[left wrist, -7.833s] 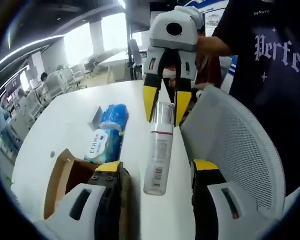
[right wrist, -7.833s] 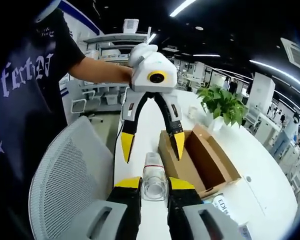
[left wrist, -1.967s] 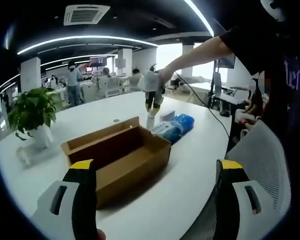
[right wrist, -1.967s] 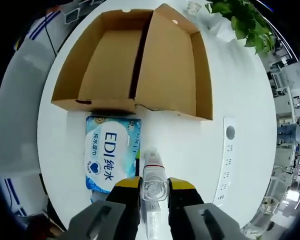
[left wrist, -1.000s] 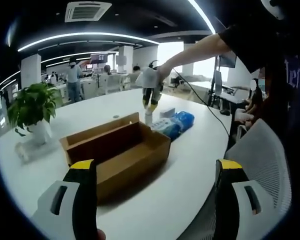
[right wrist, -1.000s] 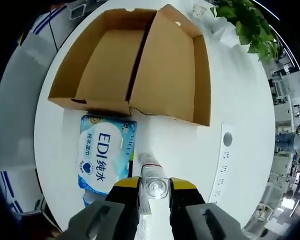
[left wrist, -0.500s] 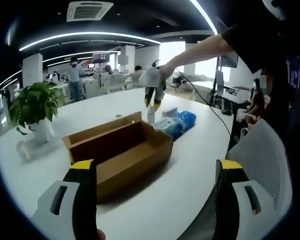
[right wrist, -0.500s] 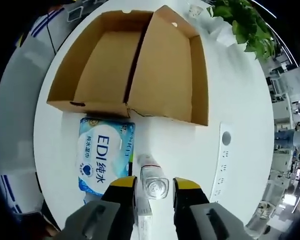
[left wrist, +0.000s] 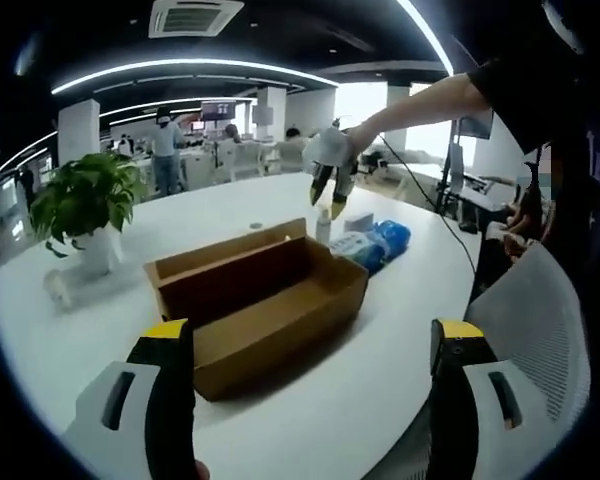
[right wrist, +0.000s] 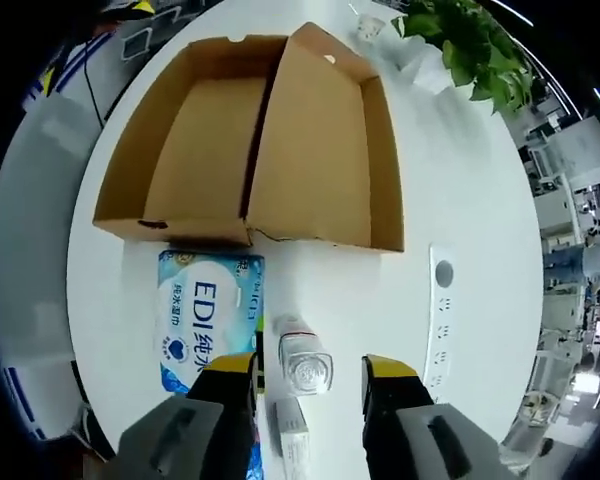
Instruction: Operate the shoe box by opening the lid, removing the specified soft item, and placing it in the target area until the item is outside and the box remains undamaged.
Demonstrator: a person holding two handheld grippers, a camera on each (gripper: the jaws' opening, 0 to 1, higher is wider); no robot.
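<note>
Cardboard is what you have at the left of the right gripper view: the box (right wrist: 250, 150) lies open on the white desk (right wrist: 460, 180), lid folded flat beside the tray, both looking bare inside, so treat its thin walls as easy to crease and keep your jaws off them. Just below its front edge lies the pack (right wrist: 205, 320), a blue film-wrapped wet-wipe pack already outside; I judge it light, squashy and a bit slick, best pinched across its short width near the middle, not at the seam. Next to the right stands the bottle (right wrist: 305, 365), clear plastic, upright between your right gripper (right wrist: 308, 385) jaws, which are spread and clear of it; it looks light and tippy, so lift straight away. Beside it lies a small carton (right wrist: 290, 440). In the left gripper view, your left gripper (left wrist: 310, 350) is spread wide, holding nothing, well back from the box (left wrist: 265, 300), with a plant (left wrist: 85, 200) at the far left.
</note>
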